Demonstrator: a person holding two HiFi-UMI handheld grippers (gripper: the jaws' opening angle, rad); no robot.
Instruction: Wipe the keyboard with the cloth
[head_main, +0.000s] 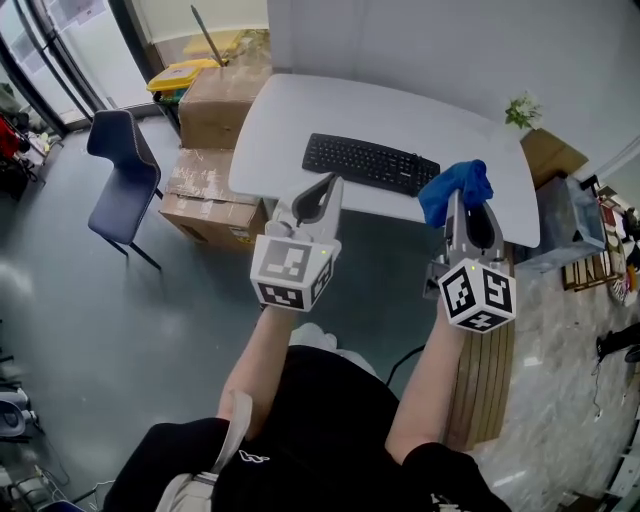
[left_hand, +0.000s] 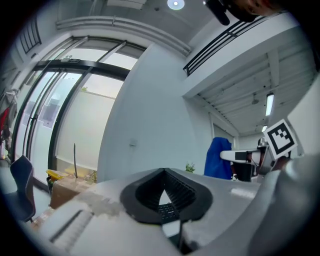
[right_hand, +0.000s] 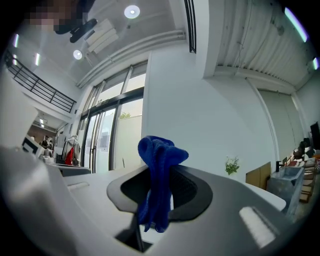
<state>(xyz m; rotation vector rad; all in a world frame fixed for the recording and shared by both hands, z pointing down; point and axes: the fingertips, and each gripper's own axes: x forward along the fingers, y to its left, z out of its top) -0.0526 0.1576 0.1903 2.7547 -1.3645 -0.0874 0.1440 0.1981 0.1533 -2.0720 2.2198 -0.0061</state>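
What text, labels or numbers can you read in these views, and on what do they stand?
No text is legible in any view.
keyboard: key legends too small to read.
cardboard boxes: no legible print.
marker cubes: black and white square patterns only, no letters.
white logo on the person's black clothing: too small to read.
papers on the window: too blurred to read.
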